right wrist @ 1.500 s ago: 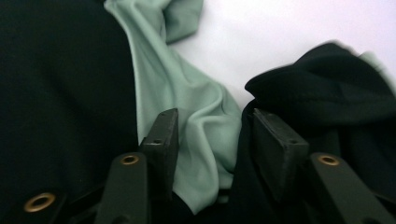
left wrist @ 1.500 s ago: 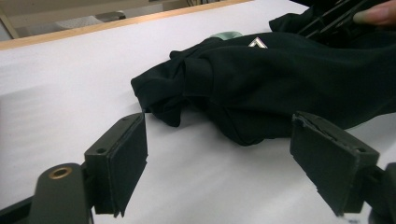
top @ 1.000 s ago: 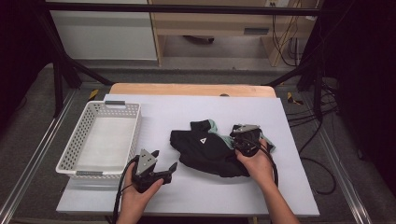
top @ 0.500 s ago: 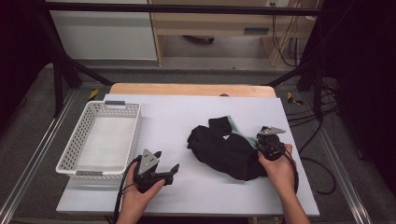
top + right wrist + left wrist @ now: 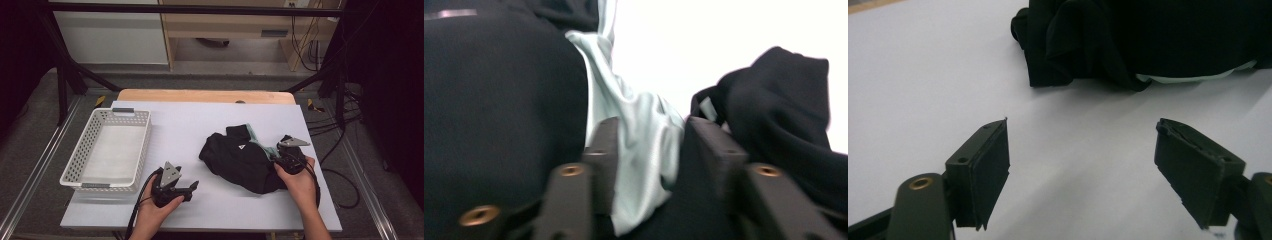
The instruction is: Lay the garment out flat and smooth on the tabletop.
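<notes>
change: black garment has been dragged rightward across bench | right gripper pinching its pale lining | left gripper spread, garment ahead | likely repositioning for folding

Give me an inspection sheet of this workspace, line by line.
Surface: white table top, wooden strip along its far edge.
Job's things: crumpled black garment with pale green lining, right of centre; empty white basket at the left.
Clutter: nothing seen.
Grippers: left gripper open over bare table, facing the garment; right gripper shut on the garment's lining.
Cables: one trails from each gripper; more on the floor at right.
Surroundings: black frame bars, grey floor, wooden furniture behind.
</notes>
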{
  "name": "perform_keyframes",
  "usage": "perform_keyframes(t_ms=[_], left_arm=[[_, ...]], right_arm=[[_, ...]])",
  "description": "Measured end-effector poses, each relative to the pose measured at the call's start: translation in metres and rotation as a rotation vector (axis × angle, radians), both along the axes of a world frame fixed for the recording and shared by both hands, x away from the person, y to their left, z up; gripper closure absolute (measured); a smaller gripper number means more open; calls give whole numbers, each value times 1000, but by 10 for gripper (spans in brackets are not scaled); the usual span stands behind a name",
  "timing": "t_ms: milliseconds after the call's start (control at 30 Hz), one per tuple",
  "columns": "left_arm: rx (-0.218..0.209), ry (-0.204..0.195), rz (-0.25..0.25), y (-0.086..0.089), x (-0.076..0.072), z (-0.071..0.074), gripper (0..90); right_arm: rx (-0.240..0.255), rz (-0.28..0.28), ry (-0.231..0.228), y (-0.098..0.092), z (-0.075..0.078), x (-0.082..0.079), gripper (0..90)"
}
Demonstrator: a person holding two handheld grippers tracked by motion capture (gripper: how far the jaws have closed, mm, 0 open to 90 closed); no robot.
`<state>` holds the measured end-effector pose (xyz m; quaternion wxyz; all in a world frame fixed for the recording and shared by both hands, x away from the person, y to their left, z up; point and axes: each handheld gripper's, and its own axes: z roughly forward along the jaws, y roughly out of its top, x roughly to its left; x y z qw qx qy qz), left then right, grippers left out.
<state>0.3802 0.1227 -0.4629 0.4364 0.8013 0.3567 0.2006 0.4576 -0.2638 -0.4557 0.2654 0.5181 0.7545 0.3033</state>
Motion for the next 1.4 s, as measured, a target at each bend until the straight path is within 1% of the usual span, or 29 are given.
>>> perform_keyframes(t_ms=[33,100,167,233,300,333,367,400,433,500,567,600,633,667,700,767,833,867,900,967,1033,1067,1133,1200,1233,1333,1367,1400], left_arm=[[2,4,-1,0,0,0,233],[3,-2,7,2,1,1,275],[9,-11,7,3,2,1,330],[15,-20,12,2,5,1,367],[22,-16,3,-1,9,-1,431],[34,-15,-5,-3,12,-2,445],[46,-17,-16,-6,15,-3,478],[54,-19,-20,-8,17,-3,523],[56,-20,-17,-10,20,-3,540],[56,-14,-20,-15,28,-4,560],[61,-12,-9,-19,37,-4,559],[50,-1,-3,-21,42,-4,556],[33,5,3,-22,46,-4,534],[22,2,5,-24,49,-5,522],[21,-3,-7,-26,51,-7,532],[25,-14,-23,-31,54,-10,546],[43,-44,-32,-38,55,-11,570],[58,-59,-32,-40,56,-11,584],[58,-58,-32,-41,56,-11,613],[30,-47,-34,-39,56,-9,771],[6,-28,-59,-36,53,-9,860],[-6,-24,-69,-35,51,-9,885],[-32,-9,-70,-29,49,-8,891],[-74,15,-67,-23,46,-5,894],[-83,21,-65,-20,44,-2,895],[-83,20,-68,-12,33,3,897],[-87,28,-65,-9,28,4,897],[-95,45,-66,-6,22,5,897]], right_arm=[[1,-1,-2,3,1,0,519],[-15,3,-14,8,3,-1,461],[-12,10,-25,10,8,-6,415],[0,12,-43,11,13,-15,394],[17,23,-62,11,15,-26,384],[26,26,-64,11,16,-31,381],[32,32,-72,11,14,-35,380],[36,41,-73,11,13,-38,375],[33,51,-71,10,11,-39,371],[45,48,-58,8,9,-38,371],[65,40,-50,5,8,-36,373],[67,42,-48,5,7,-35,373],[64,43,-44,5,5,-34,373],[59,49,-42,5,4,-34,374],[62,52,-39,6,2,-34,374],[56,64,-41,6,0,-33,372],[59,63,-43,6,0,-33,369],[60,63,-45,5,0,-32,368],[60,63,-44,5,0,-33,368],[64,73,-50,5,0,-34,358],[69,92,-66,6,0,-35,348],[63,94,-68,7,0,-35,348],[63,89,-66,9,1,-34,347],[57,89,-70,9,1,-33,347],[55,88,-69,10,0,-33,348],[52,96,-71,11,1,-34,343],[56,100,-73,12,1,-35,334],[57,105,-74,13,1,-35,326]])
